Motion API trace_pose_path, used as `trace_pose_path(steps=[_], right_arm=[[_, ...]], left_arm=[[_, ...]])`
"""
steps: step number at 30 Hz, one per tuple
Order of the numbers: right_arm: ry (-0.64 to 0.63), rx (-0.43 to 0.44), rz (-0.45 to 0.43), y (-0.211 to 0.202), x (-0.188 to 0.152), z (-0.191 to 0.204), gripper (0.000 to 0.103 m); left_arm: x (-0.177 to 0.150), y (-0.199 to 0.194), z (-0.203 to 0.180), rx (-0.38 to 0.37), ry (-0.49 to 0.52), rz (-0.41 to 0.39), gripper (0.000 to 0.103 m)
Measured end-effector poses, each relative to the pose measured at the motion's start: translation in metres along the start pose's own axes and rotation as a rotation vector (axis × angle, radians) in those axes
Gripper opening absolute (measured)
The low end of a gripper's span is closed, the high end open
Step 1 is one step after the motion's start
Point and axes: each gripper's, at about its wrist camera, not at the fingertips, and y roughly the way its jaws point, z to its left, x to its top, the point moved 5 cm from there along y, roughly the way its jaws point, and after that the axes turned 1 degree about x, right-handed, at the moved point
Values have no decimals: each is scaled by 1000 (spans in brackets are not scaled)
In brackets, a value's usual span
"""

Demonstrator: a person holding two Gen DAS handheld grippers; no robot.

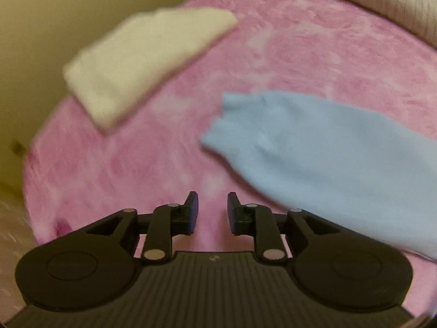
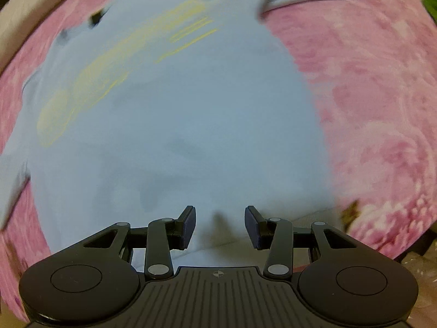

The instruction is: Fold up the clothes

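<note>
Left tool [image 1: 213,210] and right tool [image 2: 220,225]: matte black linkages, silver pivot pins, ribbed base plates, dark blue pads.

Fuzzy pink blanket [image 1: 286,54], yellowish wall [image 1: 41,27], grey quilted cushion [image 1: 382,2]

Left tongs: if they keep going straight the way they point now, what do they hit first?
Most likely bare pink blanket. The left tongs stand open with nothing between them, and the blue shirt lies off to their right, the folded white cloth further ahead to the left. Depth is hard to judge through the blur.
</note>
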Motion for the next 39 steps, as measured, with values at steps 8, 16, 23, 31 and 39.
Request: trace_pose_path(steps=[8,16,23,31,39], right_arm=[[172,18,-103,-19,55,-131,44],[323,182,-310,-50,166,-259,44],[490,327,-451,-50,266,-332,44],[611,326,-412,5,332,-344,43],[494,324,-605,-51,297,-351,2]], left_arm=[[-94,-103,-131,-388,90,91,17],[-161,-183,-248,-540,41,137,17],[-178,-220,-271,-537,-50,146,17],[-179,-228,-256,-479,-103,142,17],[-185,-226,-249,-476,-107,156,17]])
